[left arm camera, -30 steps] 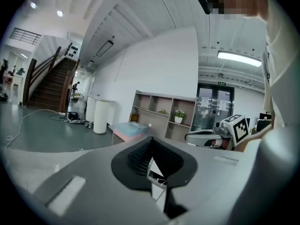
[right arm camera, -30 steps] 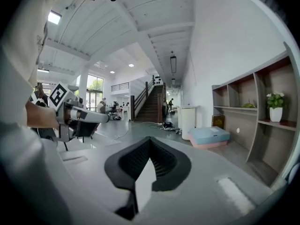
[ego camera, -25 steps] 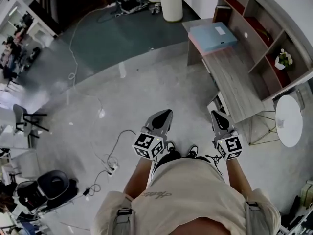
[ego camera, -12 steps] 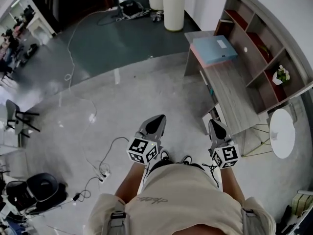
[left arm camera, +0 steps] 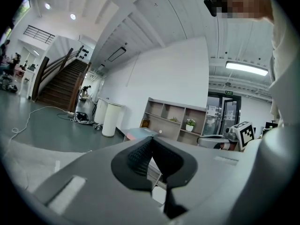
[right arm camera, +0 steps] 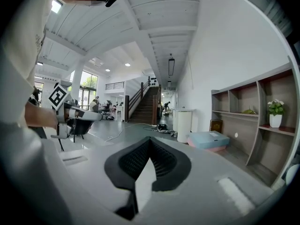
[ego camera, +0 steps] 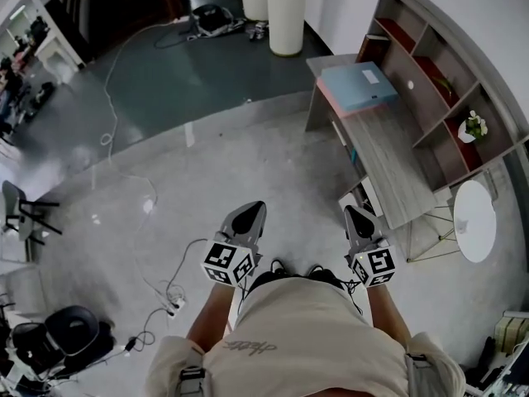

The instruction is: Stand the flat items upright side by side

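Note:
Flat on the far end of a wooden desk (ego camera: pixel 388 151) lies a light-blue folder (ego camera: pixel 358 84) on top of a pink one (ego camera: pixel 331 99); the blue folder (right arm camera: pixel 212 139) also shows in the right gripper view. Both grippers are held low in front of the person, well short of the desk. My left gripper (ego camera: pixel 250 214) is shut with nothing between its jaws, tips meeting (left arm camera: pixel 151 139). My right gripper (ego camera: pixel 354 216) is likewise shut and empty (right arm camera: pixel 149 139), and it points toward the desk.
A shelf unit (ego camera: pixel 446 81) with a small potted plant (ego camera: pixel 473 125) stands behind the desk. A white round table (ego camera: pixel 475 220) is at right, a white cylinder bin (ego camera: pixel 287 15) at top. Cables (ego camera: pixel 136 180) trail across the floor; a black chair (ego camera: pixel 70 329) sits lower left.
The whole view has shifted: the person has moved forward a little, the desk sits nearer and the grippers appear lower in the head view. Both grippers stay shut.

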